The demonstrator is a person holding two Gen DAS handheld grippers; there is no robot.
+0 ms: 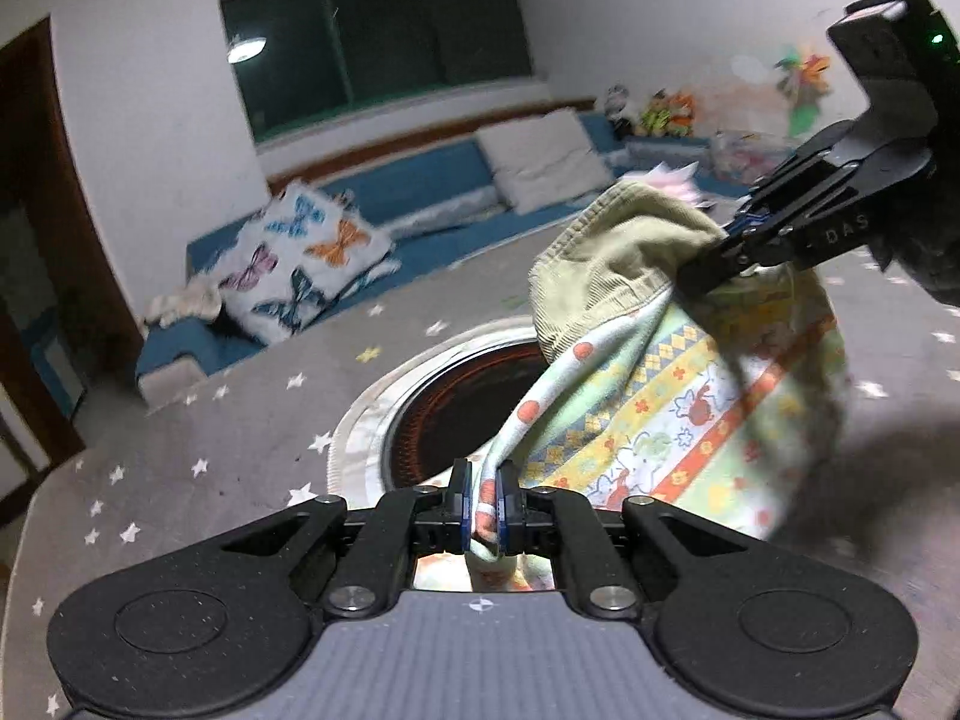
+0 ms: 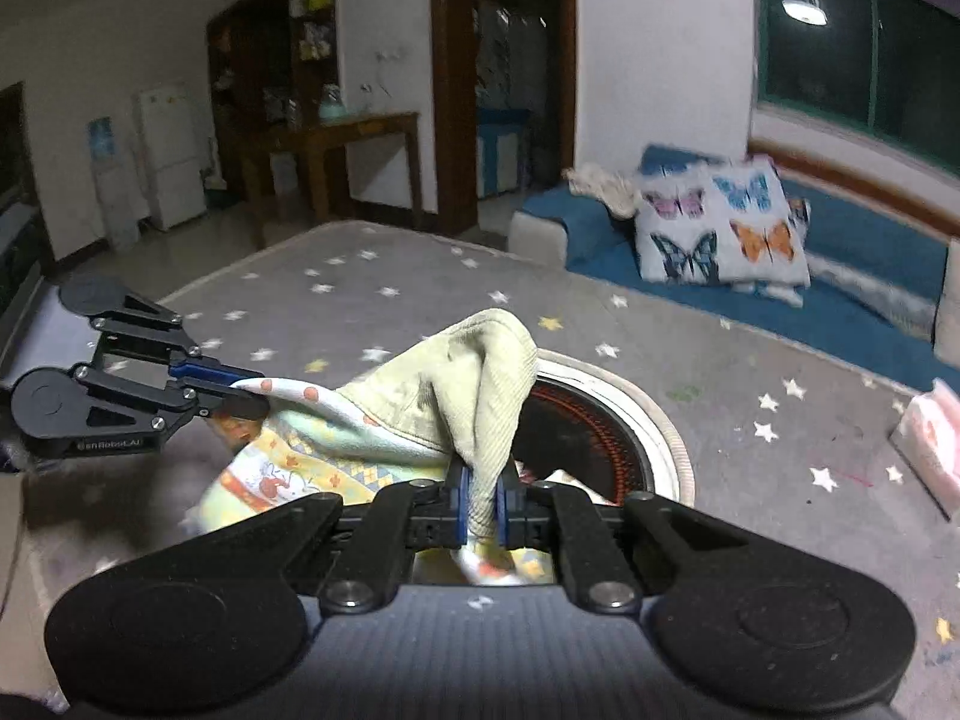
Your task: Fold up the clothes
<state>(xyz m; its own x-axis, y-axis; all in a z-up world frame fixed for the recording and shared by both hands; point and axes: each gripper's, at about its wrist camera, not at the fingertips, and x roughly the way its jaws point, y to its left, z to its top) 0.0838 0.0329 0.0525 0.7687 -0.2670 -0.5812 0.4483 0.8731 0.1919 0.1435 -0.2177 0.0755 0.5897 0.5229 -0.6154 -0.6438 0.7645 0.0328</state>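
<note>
A small child's garment (image 1: 678, 414) with a colourful printed body and an olive ribbed waistband (image 1: 606, 264) hangs in the air between my two grippers, above the table. My left gripper (image 1: 483, 501) is shut on a printed edge of it. My right gripper (image 2: 482, 504) is shut on the olive ribbed part (image 2: 480, 384). In the left wrist view the right gripper (image 1: 714, 267) comes in from the upper right and pinches the cloth. In the right wrist view the left gripper (image 2: 240, 396) holds the printed corner at the left. The garment (image 2: 312, 450) sags between them.
The table has a grey star-print cloth (image 1: 210, 432) with a round dark heater opening (image 1: 456, 408) in its middle. A blue sofa (image 1: 420, 192) with a butterfly cushion (image 1: 300, 258) and white cushions stands beyond. A pink tissue pack (image 2: 930, 444) lies at the right of the table.
</note>
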